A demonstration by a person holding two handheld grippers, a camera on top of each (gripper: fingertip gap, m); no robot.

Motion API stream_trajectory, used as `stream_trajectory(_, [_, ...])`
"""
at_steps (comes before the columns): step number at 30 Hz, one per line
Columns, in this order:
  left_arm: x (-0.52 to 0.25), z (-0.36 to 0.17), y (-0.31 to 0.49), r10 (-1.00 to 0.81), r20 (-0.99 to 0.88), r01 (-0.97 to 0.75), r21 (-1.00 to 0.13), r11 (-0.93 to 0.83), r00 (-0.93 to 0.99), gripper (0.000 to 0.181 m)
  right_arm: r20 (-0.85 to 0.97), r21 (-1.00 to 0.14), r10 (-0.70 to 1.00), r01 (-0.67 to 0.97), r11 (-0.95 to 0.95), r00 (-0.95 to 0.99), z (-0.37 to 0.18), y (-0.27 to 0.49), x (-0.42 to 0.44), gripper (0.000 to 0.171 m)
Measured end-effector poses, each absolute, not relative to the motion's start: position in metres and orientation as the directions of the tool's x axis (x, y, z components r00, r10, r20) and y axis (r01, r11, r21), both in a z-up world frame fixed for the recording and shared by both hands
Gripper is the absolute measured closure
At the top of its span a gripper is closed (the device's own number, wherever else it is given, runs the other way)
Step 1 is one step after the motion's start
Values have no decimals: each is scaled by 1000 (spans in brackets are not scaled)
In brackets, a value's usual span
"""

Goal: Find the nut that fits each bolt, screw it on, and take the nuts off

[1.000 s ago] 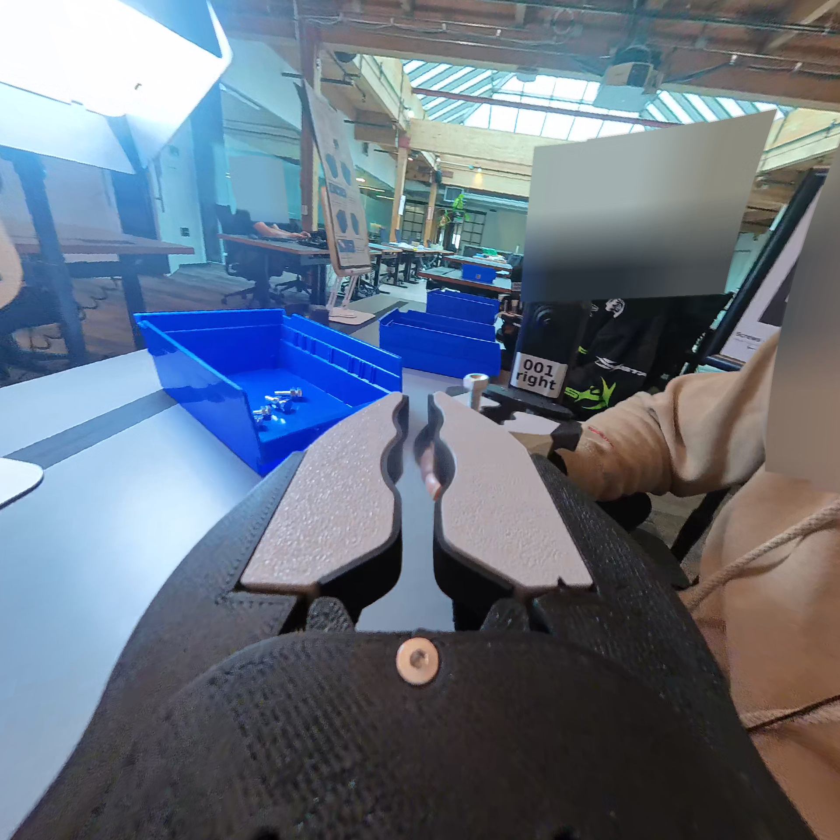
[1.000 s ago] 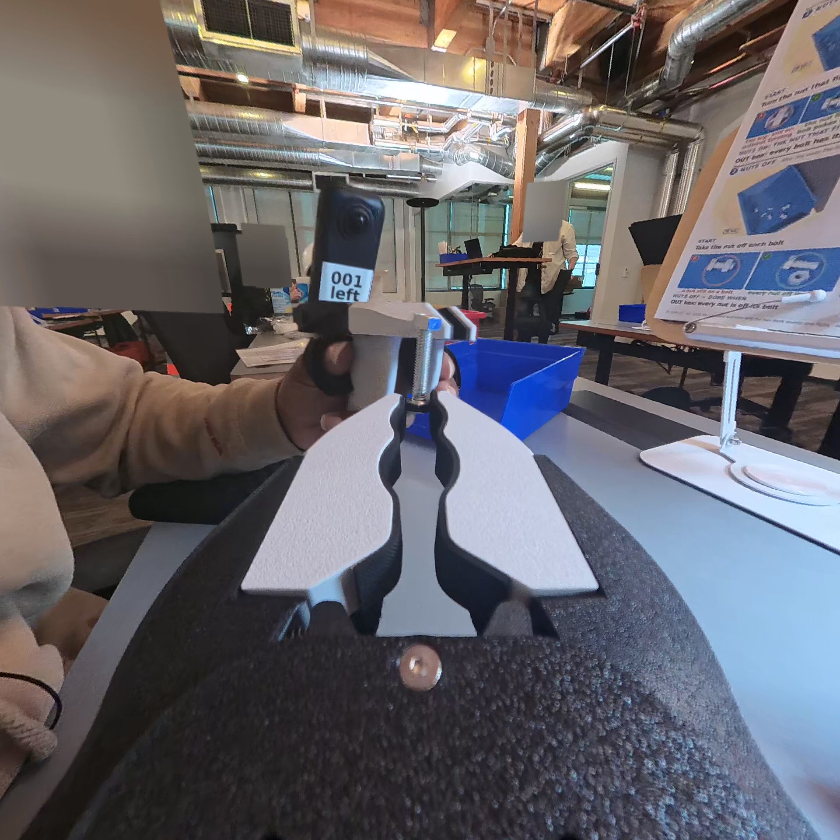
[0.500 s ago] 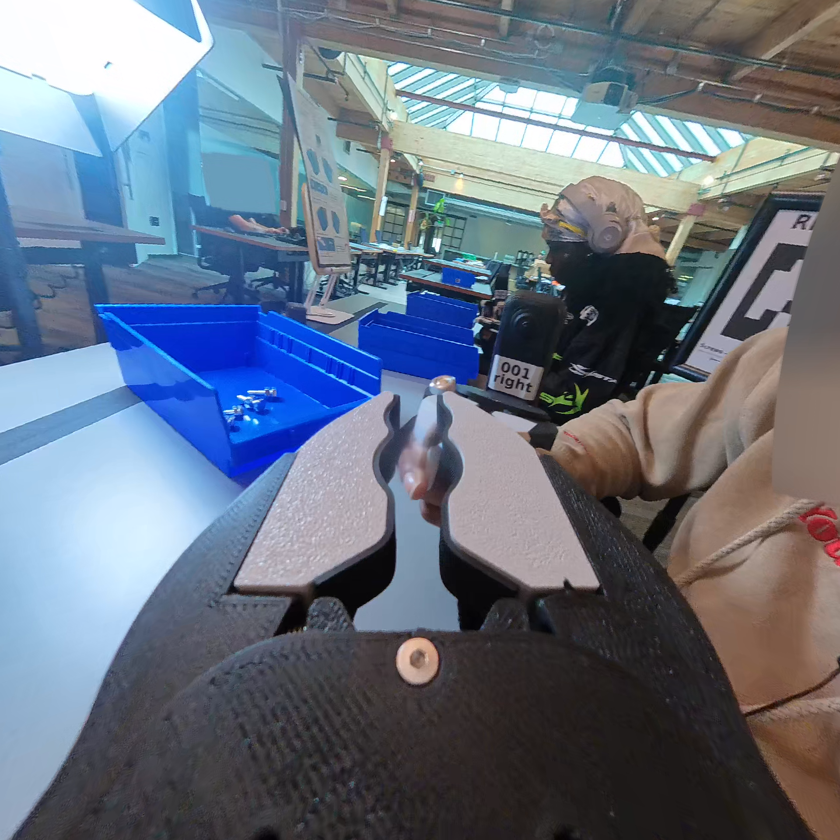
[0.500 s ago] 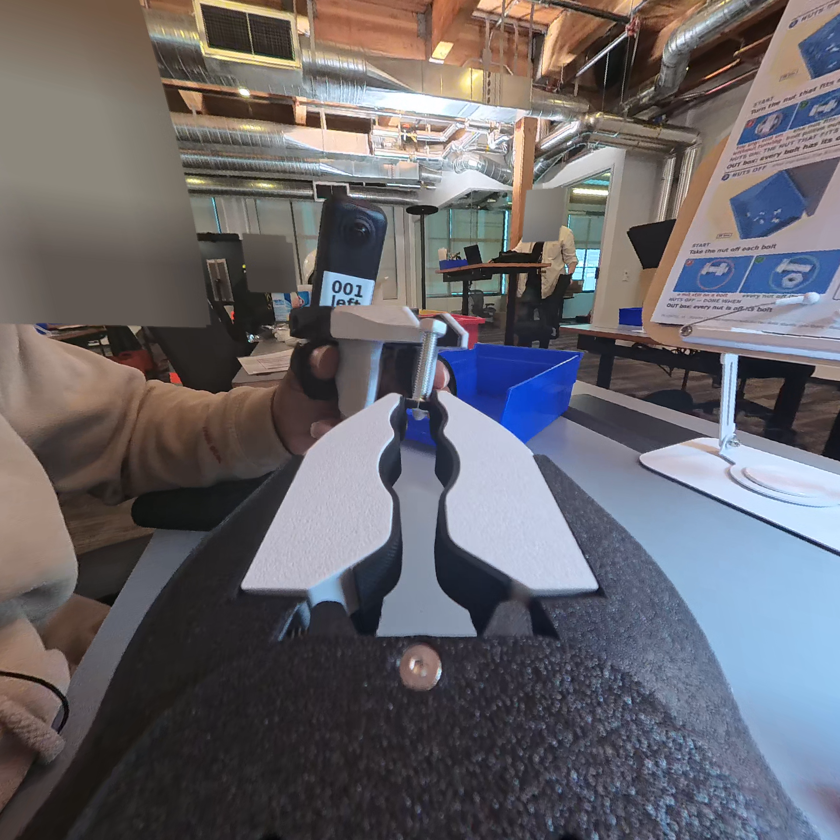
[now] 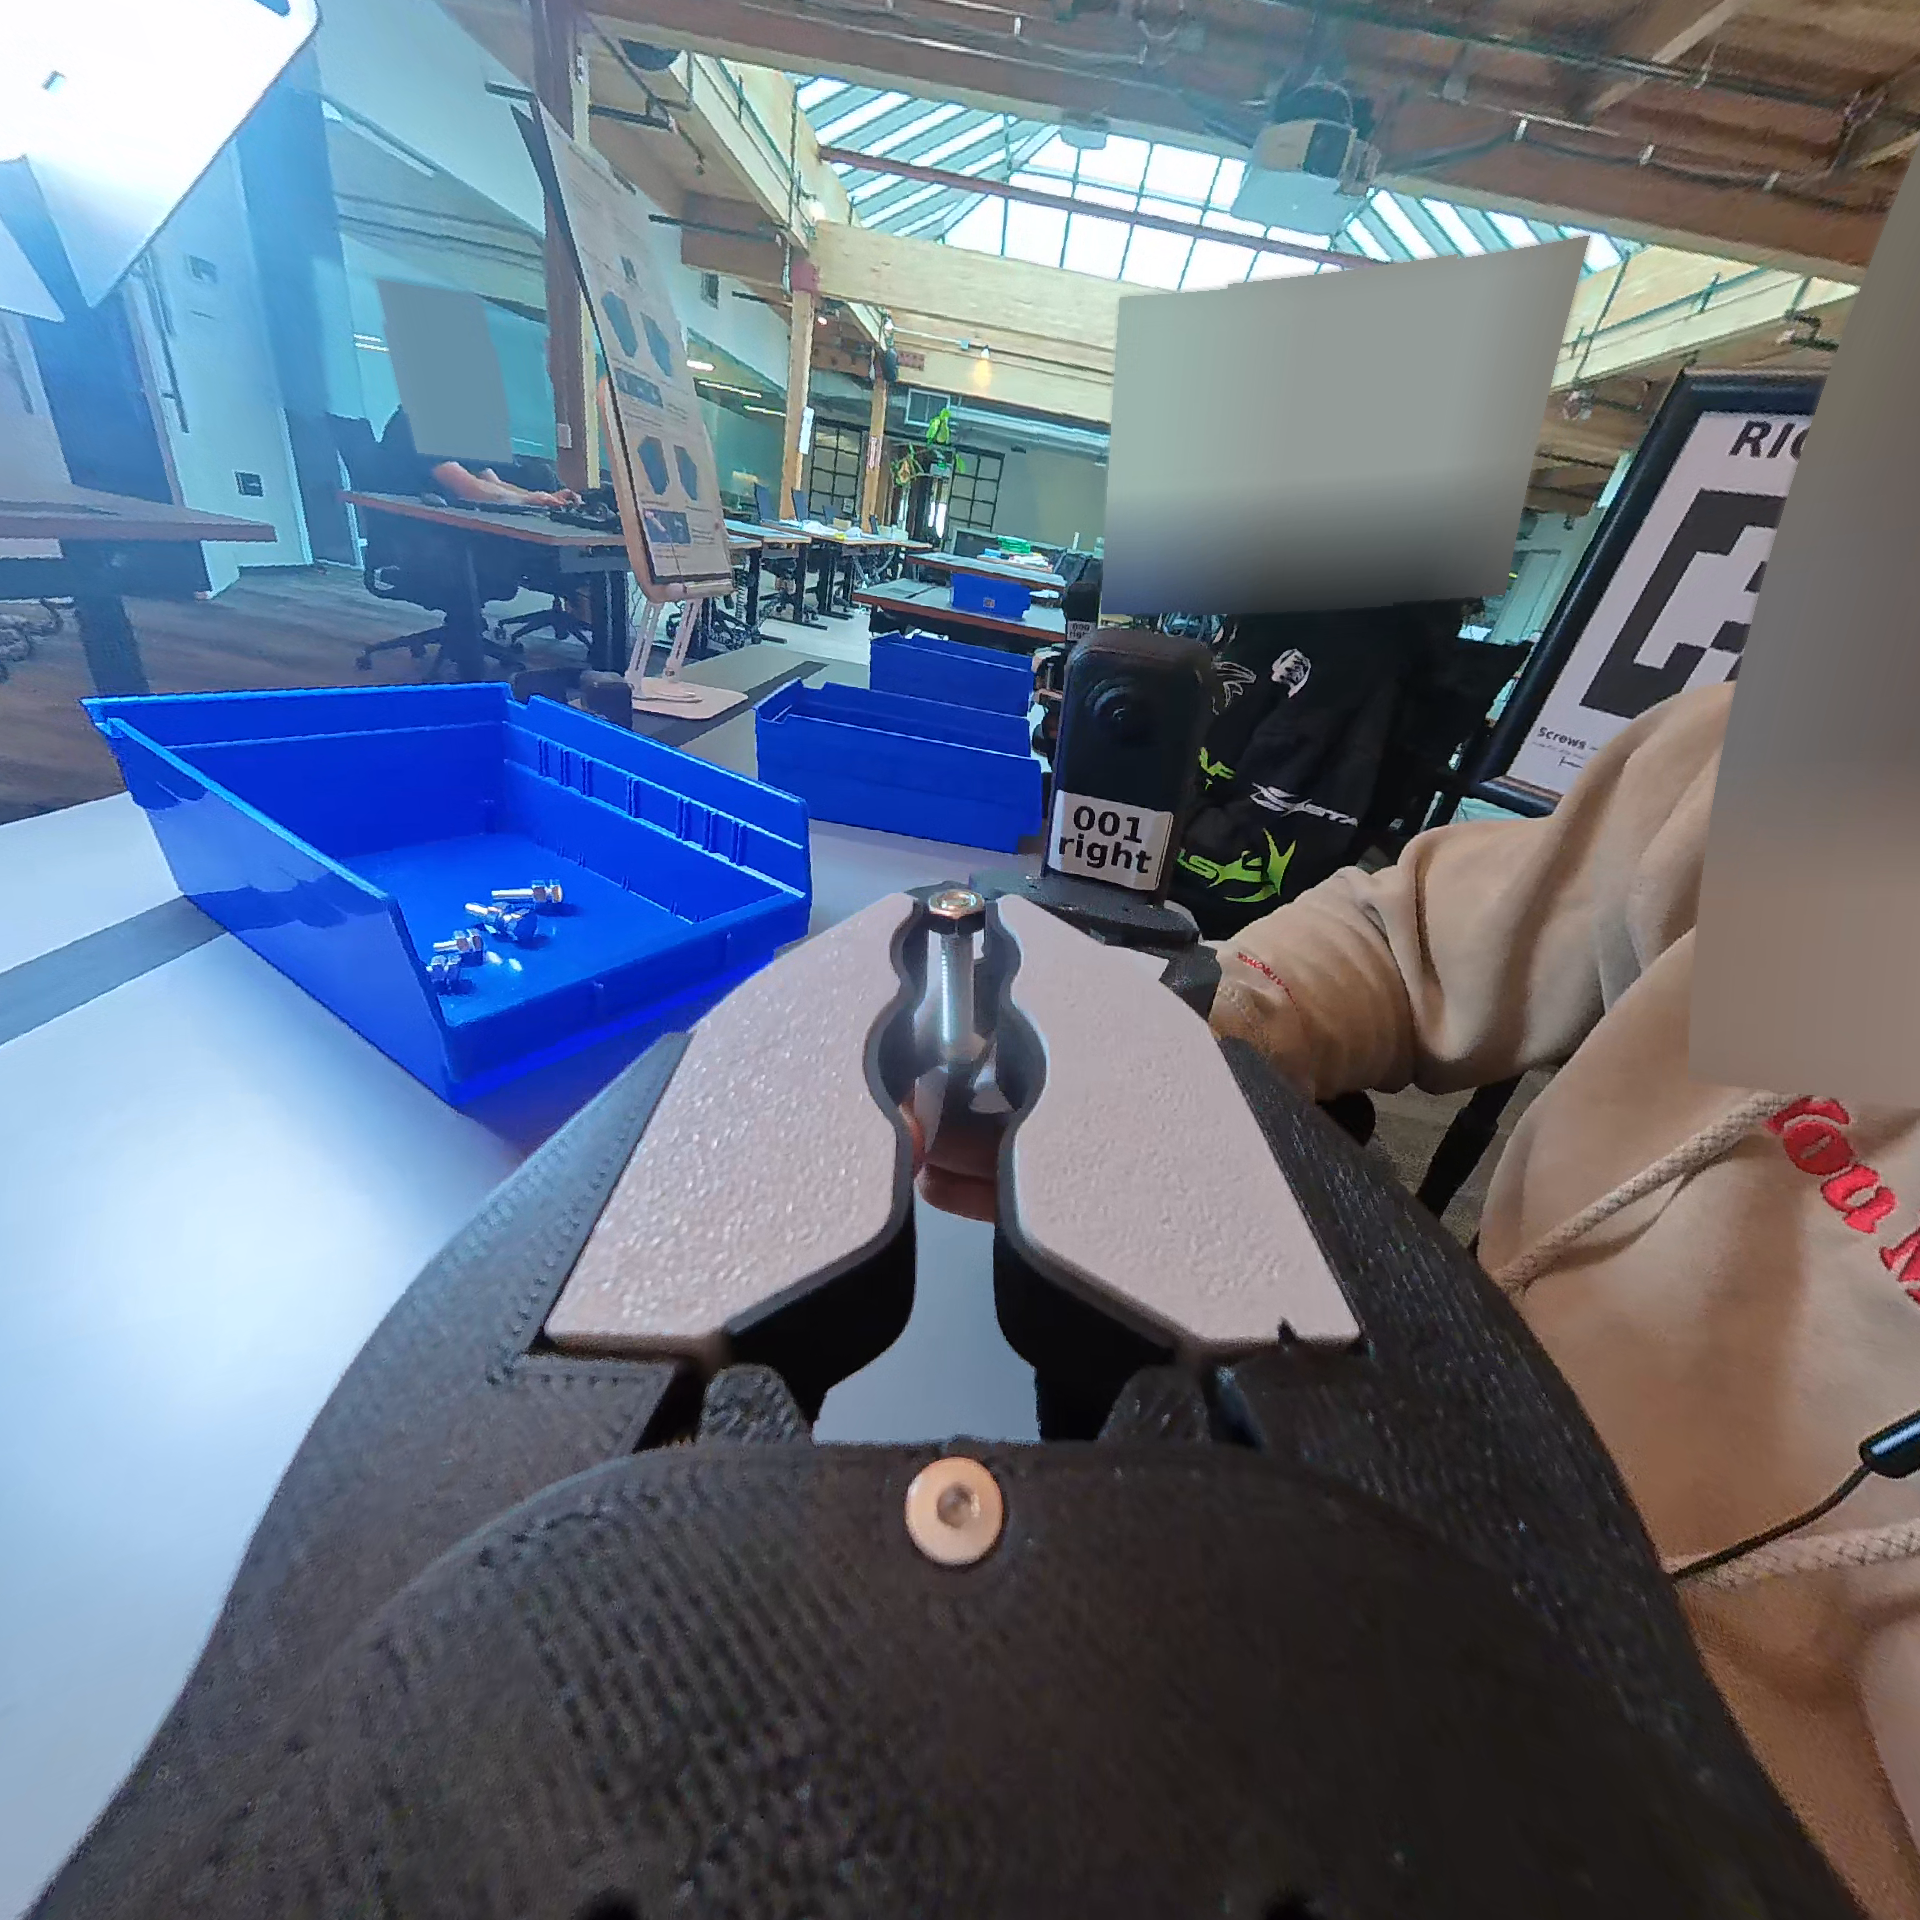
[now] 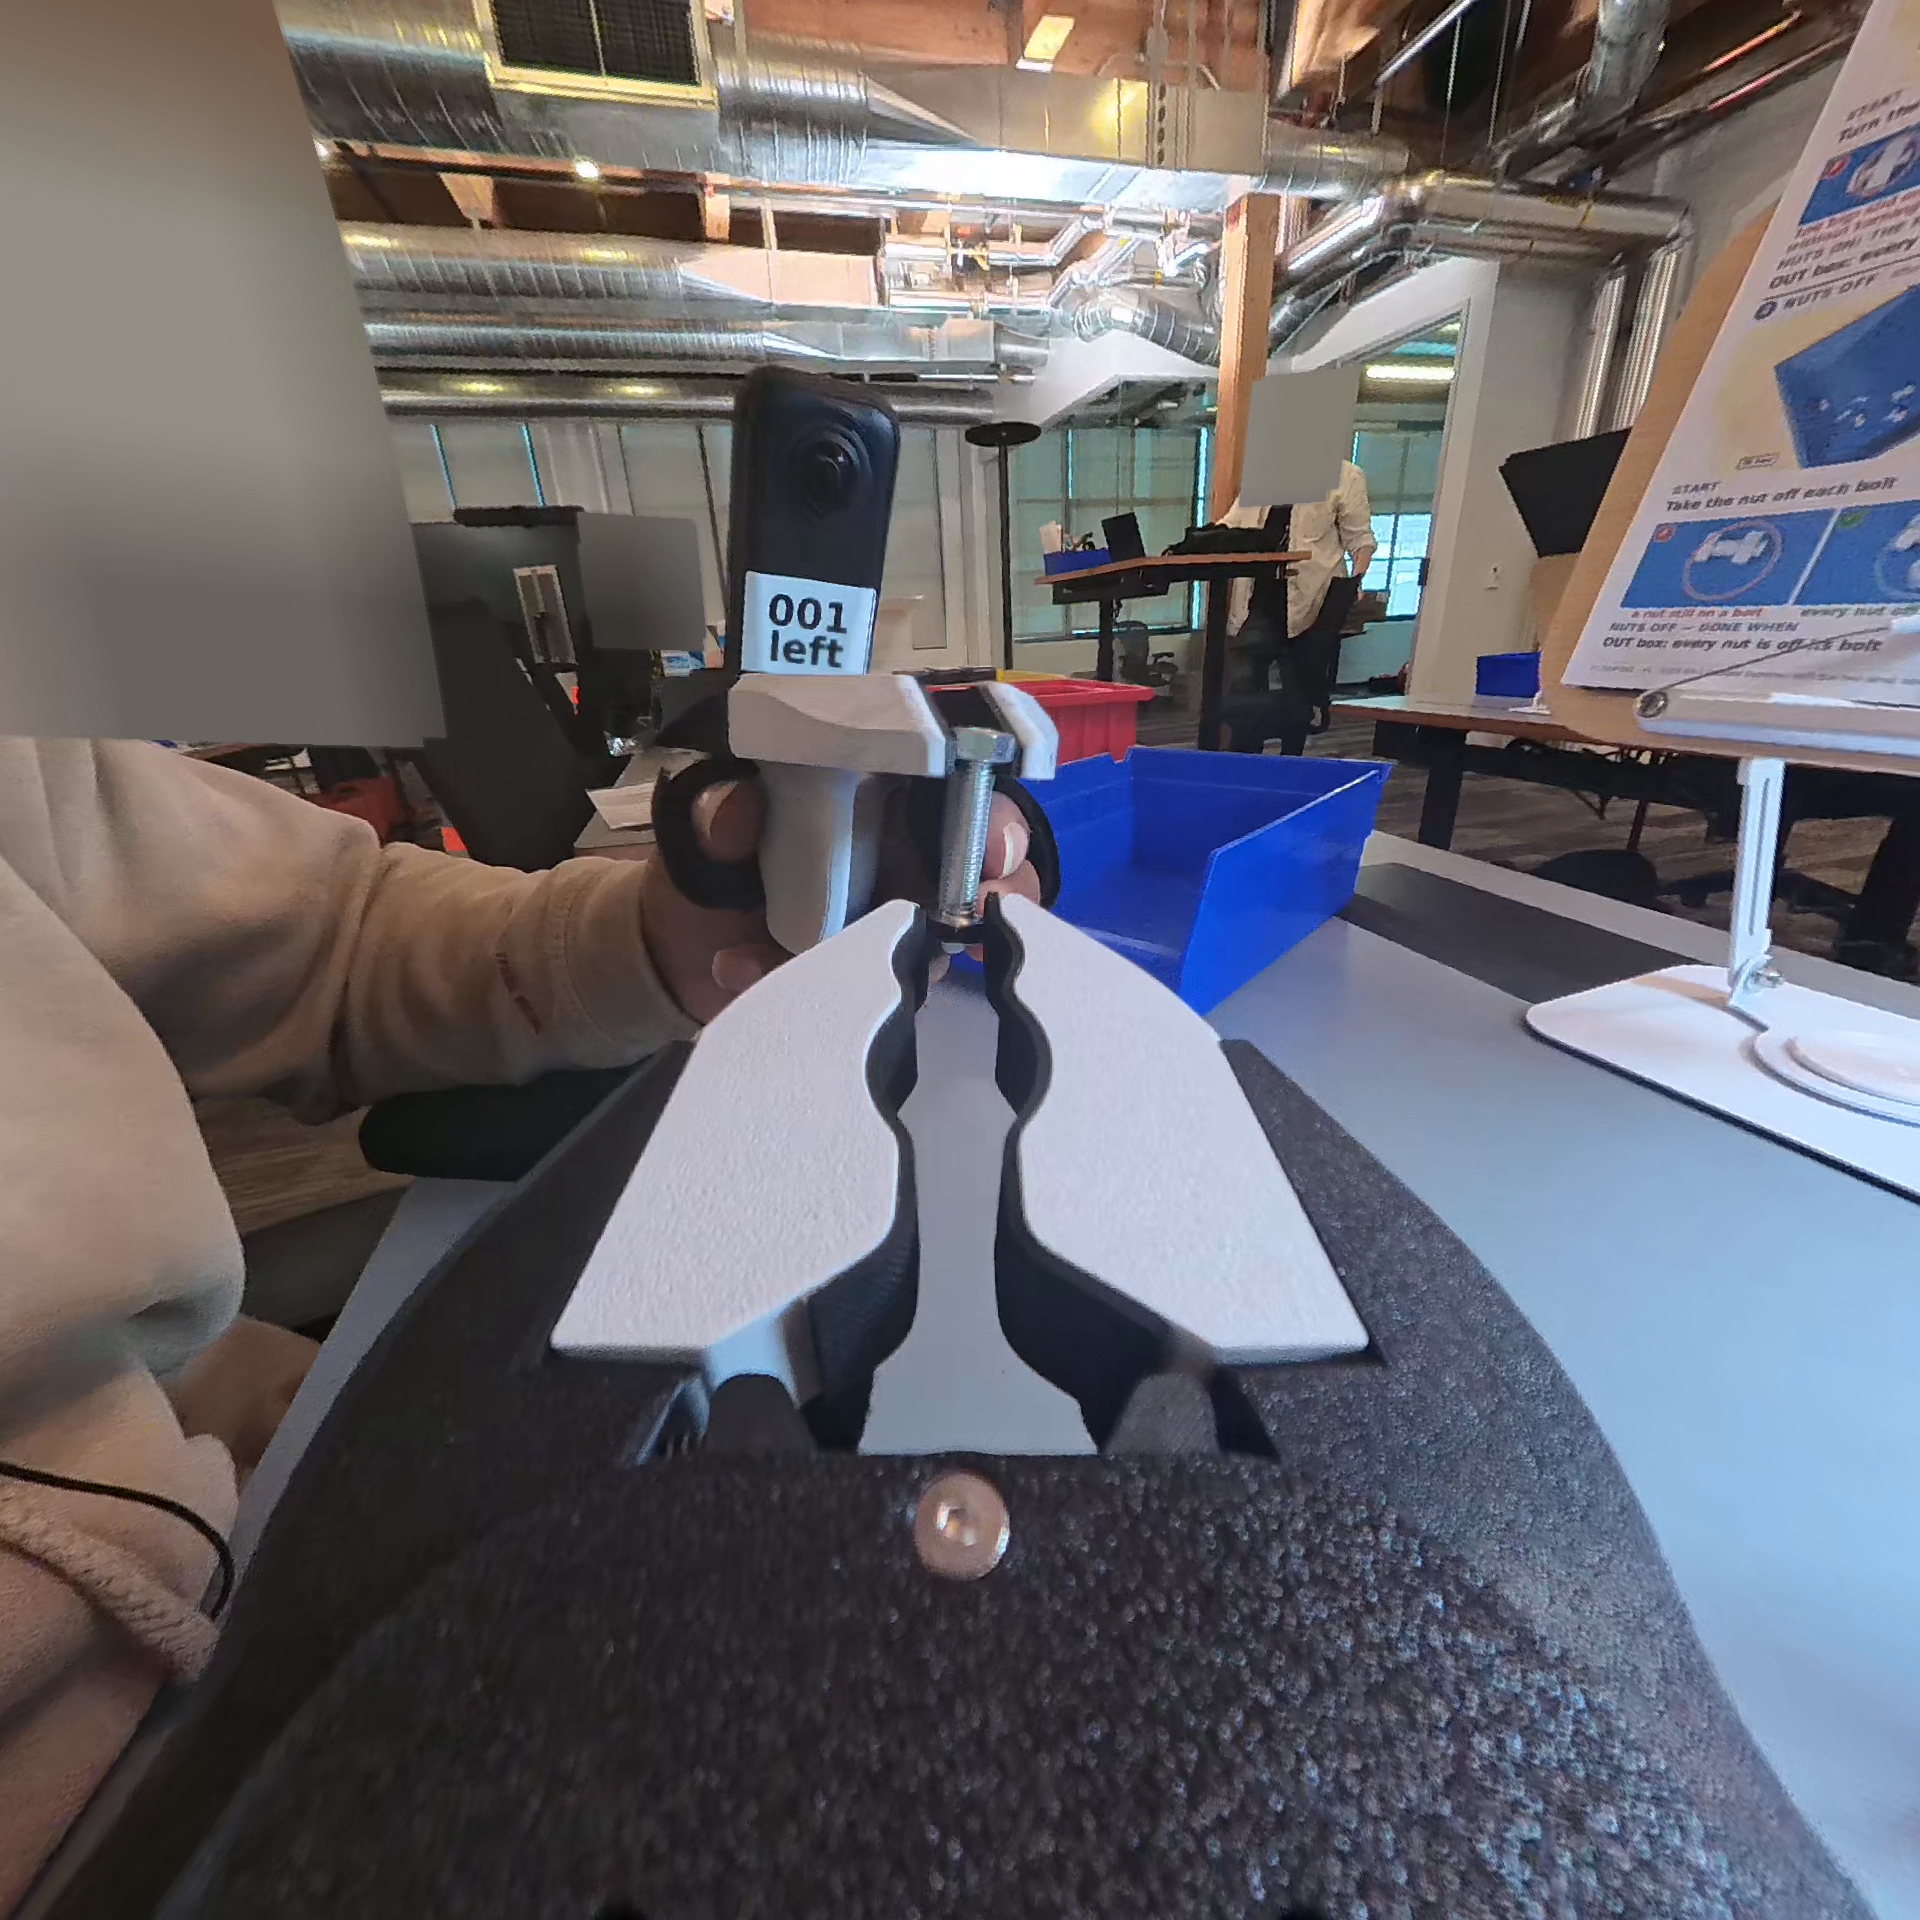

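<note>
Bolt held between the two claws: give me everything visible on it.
The bolt is silvery metal with a hex head and a threaded shank. It hangs upright, head uppermost, clamped at the head in the left claw. Its lower tip sits between the fingertips of the right claw, where something small and dark, probably a nut, is pinched. In the left wrist view the bolt runs along the slot between the fingers.

Relative to the blue bin (image 5: 312, 831): to its right, a white printed label (image 5: 1107, 844) on a black camera (image 5: 1127, 717), a lettered framed sign (image 5: 1704, 582) and red sweatshirt lettering (image 5: 1839, 1174); behind it, a printed instruction board (image 5: 649, 416).
</note>
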State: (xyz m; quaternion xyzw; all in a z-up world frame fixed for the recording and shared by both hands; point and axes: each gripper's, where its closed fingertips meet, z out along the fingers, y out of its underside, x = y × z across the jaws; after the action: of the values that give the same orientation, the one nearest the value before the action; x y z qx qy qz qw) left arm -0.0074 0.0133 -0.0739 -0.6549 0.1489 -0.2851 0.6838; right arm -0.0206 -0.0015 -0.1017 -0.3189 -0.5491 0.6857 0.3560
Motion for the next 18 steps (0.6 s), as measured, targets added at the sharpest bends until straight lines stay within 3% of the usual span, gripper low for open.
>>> stream_trajectory(11, [-6, -77, 10, -603, 129, 148, -989, -19, 787, 171, -20, -990, 836, -105, -93, -548, -106, -5, -20, 161])
stream_trajectory(14, [-11, -75, 10, -611, 167, 195, -980, -21, 774, 158, -8, -986, 828, -134, -100, -561, -102, -7, -16, 162])
stream_trajectory(18, [-31, -89, 16, -559, 214, 225, -973, -49, 801, 165, -11, -977, 820, -170, -132, -572, -94, -4, -12, 162])
